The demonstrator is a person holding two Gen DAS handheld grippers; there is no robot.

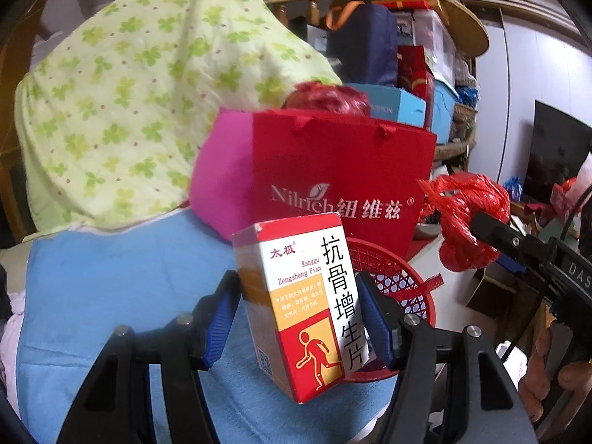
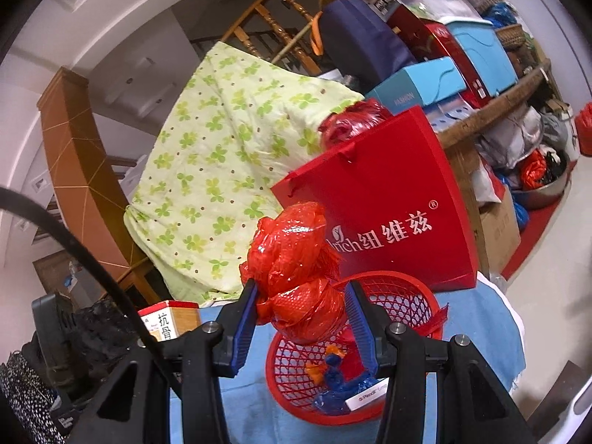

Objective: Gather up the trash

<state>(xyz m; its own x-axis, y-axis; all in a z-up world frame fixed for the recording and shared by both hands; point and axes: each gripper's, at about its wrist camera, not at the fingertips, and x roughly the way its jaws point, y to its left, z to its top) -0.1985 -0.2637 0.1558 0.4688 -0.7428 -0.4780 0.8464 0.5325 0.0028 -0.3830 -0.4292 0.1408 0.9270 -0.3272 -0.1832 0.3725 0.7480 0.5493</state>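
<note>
Trash at this moment consisted of two held items: a medicine box (image 1: 307, 303) and a knotted red plastic bag (image 2: 296, 273). The box was upright, slightly tilted, between the blue pads (image 1: 373, 323) of the left gripper (image 1: 299, 318), which was closed on its narrow sides, near and just left of the red basket (image 2: 414, 296). The box looked like thin card, judged light and probably near empty; it would crush if squeezed hard, so the grip on the side panels at mid height seemed sound. Its glossy faces could slip.

The plastic bag was bunched and tied, clamped between the pads of the right gripper (image 2: 303, 318), whose jaws were partly closed around its lower bulge. It hung above the near-left part of the basket. It was judged soft, light and compressible, with a slick film; a hold on the thick knotted mass would be safer than on a loose tail.

The basket, of open mesh, stood on a blue cloth (image 1: 122, 281) and already held blue and orange wrappers (image 2: 333, 370) and a white label. A torn red strip (image 2: 438, 320) hung at its right rim. Directly behind it stood a red paper gift bag (image 2: 392, 218), with a pink bag (image 1: 222, 181) to its left. Farther left lay a green clover-print quilt (image 1: 122, 92); stacked boxes filled the far right.
</note>
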